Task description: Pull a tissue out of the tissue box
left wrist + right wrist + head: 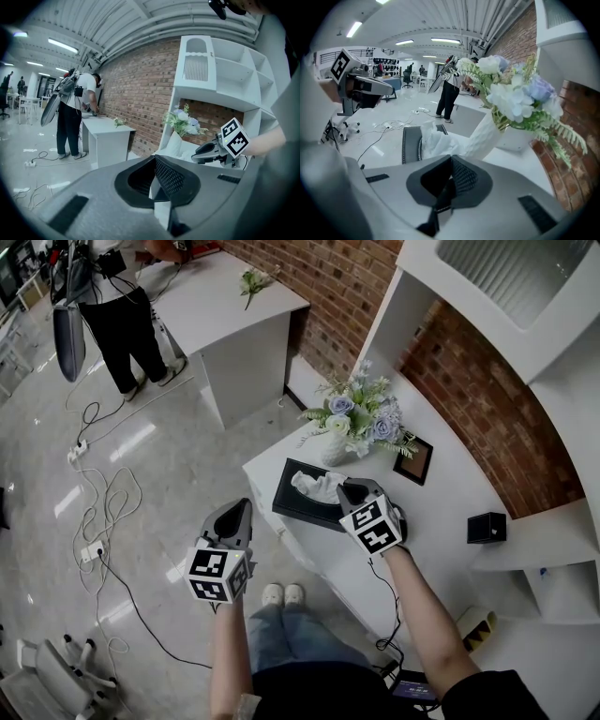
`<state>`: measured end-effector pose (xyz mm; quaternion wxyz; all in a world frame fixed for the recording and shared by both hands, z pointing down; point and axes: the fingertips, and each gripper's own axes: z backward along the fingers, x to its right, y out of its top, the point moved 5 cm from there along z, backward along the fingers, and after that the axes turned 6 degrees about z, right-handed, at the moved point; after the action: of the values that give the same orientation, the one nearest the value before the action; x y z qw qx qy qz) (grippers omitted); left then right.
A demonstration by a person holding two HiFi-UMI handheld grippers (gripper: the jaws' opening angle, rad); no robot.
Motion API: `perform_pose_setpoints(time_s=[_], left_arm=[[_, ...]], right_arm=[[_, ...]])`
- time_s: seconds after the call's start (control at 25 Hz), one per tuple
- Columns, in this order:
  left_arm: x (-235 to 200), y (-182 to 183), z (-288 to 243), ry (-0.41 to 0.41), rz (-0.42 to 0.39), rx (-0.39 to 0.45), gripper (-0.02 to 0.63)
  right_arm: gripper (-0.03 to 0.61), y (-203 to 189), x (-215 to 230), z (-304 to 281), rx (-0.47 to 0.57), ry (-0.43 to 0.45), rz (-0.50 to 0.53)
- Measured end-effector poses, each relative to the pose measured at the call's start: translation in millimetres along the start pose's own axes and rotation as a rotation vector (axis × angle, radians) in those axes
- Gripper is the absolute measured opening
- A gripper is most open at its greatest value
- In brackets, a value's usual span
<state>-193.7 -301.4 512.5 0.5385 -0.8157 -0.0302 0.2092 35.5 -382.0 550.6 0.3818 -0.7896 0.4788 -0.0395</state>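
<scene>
Well, my left claw point(244, 506) hangs shut and empty, off the bench point(441, 521). Next, the tissue box point(296, 504) lies near the bench's corner, its long axis running away from my right claw point(345, 487). Its tissue point(319, 486) stands crumpled up from the slot: soft, light, easily torn, I judge, and best taken low on the tuft. My right claw is pinched shut on its near edge

Tissue box point(295, 502): dark, low, rectangular, lying flat on white counter point(441, 521) near its left front corner, long side angled to the edge. Slot on top.

Tissue point(317, 486): white, crumpled, standing up out of slot, partly drawn, lower part inside box. Right end meets tips of right gripper point(345, 486), jaws closed together on its edge.
</scene>
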Motion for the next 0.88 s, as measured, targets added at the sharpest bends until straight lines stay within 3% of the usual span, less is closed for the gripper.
perform_pose_setpoints(time_s=[0.88], left_arm=[[17, 32, -7, -0.061, -0.036, 0.048, 0.009]], right_arm=[[-0.002, 47, 24, 78, 0.211, -0.155, -0.016]])
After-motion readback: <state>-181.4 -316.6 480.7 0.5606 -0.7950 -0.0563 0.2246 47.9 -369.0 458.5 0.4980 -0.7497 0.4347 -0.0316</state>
